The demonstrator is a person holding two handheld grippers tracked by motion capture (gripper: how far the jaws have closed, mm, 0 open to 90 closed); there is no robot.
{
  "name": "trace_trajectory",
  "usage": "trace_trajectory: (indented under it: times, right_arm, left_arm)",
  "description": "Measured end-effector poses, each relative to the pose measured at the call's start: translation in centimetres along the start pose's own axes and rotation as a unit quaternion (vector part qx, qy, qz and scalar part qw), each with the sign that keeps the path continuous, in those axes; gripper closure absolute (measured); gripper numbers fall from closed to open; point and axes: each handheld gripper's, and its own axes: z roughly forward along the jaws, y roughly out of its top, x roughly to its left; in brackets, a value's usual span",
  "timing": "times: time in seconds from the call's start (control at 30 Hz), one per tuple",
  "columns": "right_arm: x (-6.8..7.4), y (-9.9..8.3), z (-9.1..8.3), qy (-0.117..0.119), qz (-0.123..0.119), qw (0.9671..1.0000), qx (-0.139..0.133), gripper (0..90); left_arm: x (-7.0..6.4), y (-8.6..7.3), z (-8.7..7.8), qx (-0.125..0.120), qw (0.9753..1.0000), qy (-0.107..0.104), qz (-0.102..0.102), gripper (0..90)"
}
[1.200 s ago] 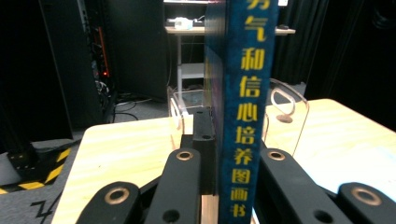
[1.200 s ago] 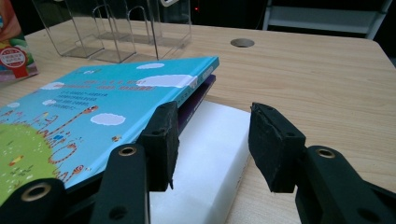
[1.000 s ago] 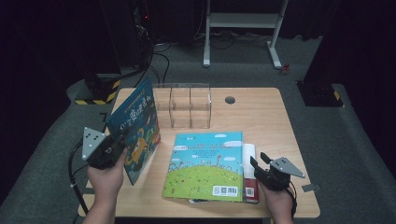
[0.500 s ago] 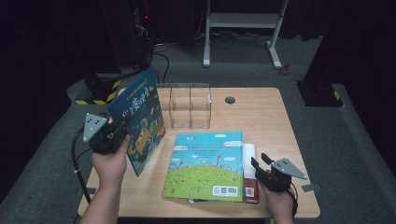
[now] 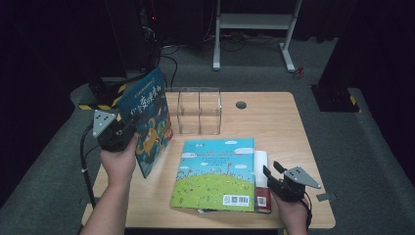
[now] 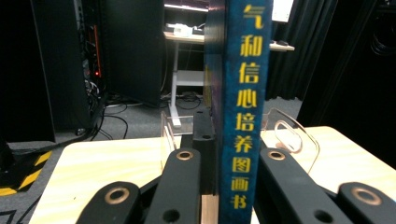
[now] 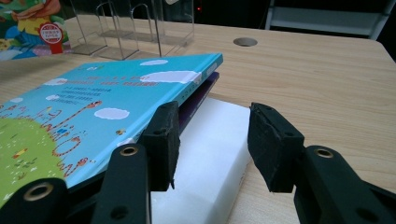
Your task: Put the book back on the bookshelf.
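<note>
At the left side of the desk [image 5: 274,117], the blue picture book [image 5: 147,122] stands lifted and tilted, its spine clamped between the closed fingers of the left gripper [image 5: 117,133], just left of the clear acrylic stand [image 5: 199,110]. Near right, the right gripper [image 5: 279,177] hovers with fingers parted, holding nothing, beside the stack of flat books [image 5: 218,174].

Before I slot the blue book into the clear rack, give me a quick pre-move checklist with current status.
1. Left gripper clamped on the blue book: ok.
2. Book lifted upright, spine toward the gripper's camera: ok.
3. Clear rack slots free: ok.
4. Book lined up with a slot: not ok, it is left of the rack.
5. Right gripper open, holding nothing, at the book stack: ok.
6. Rack fixed to the table: cannot tell.
</note>
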Motion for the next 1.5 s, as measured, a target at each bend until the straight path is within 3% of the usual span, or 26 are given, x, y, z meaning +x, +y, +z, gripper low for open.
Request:
trace_trajectory:
  times: [0.27,0.8,0.97,1.5]
  right_arm:
    - [0.1,0.0,0.1,0.003,-0.002,1.0,0.0,53.7]
    - [0.0,0.0,-0.1,0.002,-0.002,1.0,-0.002,53.9]
    - [0.0,0.0,-0.2,0.002,-0.001,1.0,-0.002,53.9]
    - [0.1,-0.1,-0.1,0.005,0.0,1.0,0.0,54.0]
  left_arm:
    - [-0.1,0.7,1.5,-0.006,0.9999,0.008,-0.002,83.3]
    - [-0.7,1.9,6.3,-0.012,0.9996,0.026,0.006,83.3]
    - [-0.9,2.0,7.8,-0.014,0.9992,0.035,0.013,83.3]
    - [-0.9,1.7,11.0,-0.021,0.9988,0.044,0.003,83.2]
